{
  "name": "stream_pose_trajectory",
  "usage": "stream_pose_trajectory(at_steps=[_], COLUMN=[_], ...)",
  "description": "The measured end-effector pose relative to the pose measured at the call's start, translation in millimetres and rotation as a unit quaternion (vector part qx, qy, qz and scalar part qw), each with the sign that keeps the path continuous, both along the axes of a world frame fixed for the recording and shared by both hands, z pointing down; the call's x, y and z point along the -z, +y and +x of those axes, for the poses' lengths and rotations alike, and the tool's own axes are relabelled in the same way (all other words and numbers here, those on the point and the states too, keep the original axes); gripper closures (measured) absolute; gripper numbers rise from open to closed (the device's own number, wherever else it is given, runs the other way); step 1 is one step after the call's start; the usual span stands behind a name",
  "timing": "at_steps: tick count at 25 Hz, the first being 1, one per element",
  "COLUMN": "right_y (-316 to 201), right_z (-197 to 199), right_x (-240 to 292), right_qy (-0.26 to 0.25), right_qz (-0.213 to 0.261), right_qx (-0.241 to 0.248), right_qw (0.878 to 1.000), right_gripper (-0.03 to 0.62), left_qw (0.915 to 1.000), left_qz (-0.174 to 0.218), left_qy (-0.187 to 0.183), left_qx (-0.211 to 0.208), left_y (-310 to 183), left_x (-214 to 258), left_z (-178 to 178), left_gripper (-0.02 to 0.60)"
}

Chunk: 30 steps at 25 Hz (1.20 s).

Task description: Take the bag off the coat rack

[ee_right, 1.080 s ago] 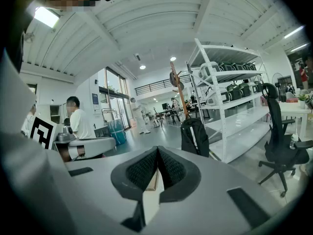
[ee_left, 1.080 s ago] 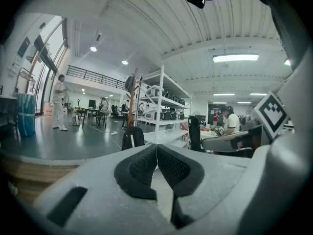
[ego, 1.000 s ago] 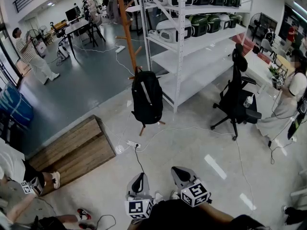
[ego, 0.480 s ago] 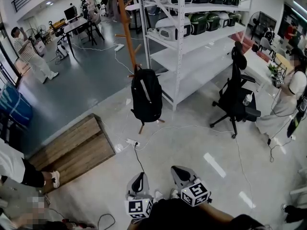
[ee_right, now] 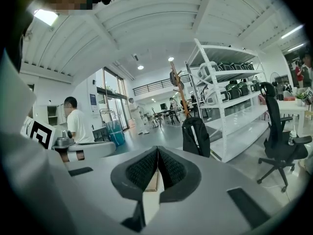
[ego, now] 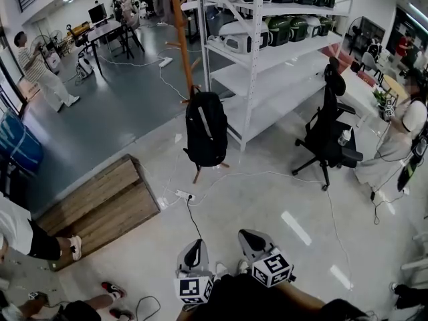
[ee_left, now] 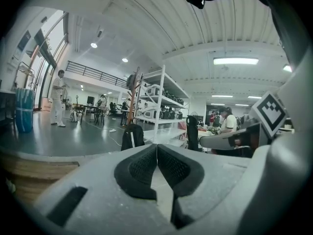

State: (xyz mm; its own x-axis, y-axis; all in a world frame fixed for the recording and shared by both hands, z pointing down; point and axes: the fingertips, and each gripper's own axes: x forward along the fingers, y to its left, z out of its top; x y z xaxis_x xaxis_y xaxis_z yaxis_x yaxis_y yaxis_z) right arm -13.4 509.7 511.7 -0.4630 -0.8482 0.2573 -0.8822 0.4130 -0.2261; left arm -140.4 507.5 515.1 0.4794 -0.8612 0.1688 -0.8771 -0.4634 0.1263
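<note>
Barely shifted from a second ago: left tool (ego: 195,246) and right tool (ego: 247,238), both clamped shut, empty, low in head view. Left to right ahead: wooden platform (ego: 100,206), black backpack (ego: 206,129) hanging on coat rack (ego: 180,32), white shelving (ego: 281,79) just beside, office chair (ego: 328,136). Open floor (ego: 254,202) between.

A black backpack (ego: 205,129) with a pale front stripe is hung upright, low on a tall orange-brown coat rack (ego: 182,39). It is seen well ahead of both jaw pairs, slightly left of the left gripper (ee_left: 156,148) and right of the right gripper (ee_right: 157,151).
</note>
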Motion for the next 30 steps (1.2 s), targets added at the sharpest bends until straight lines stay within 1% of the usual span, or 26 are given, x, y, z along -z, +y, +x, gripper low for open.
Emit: stream_pose_trajectory(at_steps=[6, 10, 16, 20, 23, 30], right_y=[-2, -11, -22, -42, -61, -122], right_z=[-20, -27, -31, -28, -23, -11], right_x=[0, 1, 5, 0, -3, 0], right_qy=[0.006, 0.007, 0.003, -0.002, -0.001, -0.004], right_qz=[0.005, 0.010, 0.014, 0.014, 0.016, 0.019], right_qx=[-0.009, -0.015, -0.018, -0.017, -0.012, -0.001], right_qw=[1.000, 1.000, 1.000, 1.000, 1.000, 1.000], right_gripper=[0.580, 0.580, 0.580, 0.580, 0.580, 0.580], left_qw=[0.9998, 0.9996, 0.9996, 0.9997, 0.9998, 1.0000], left_qz=[-0.008, -0.001, -0.010, -0.008, -0.011, -0.005], left_qy=[0.013, 0.013, 0.017, 0.010, 0.013, 0.008], left_qx=[-0.010, -0.024, -0.021, -0.021, -0.009, -0.003], left_y=[1, -6, -13, -29, -46, -104], left_x=[-4, -5, -10, -13, -19, -13], left_z=[-18, -19, -21, -19, -17, -4], left_gripper=[0.565, 0.565, 0.565, 0.565, 0.565, 0.565])
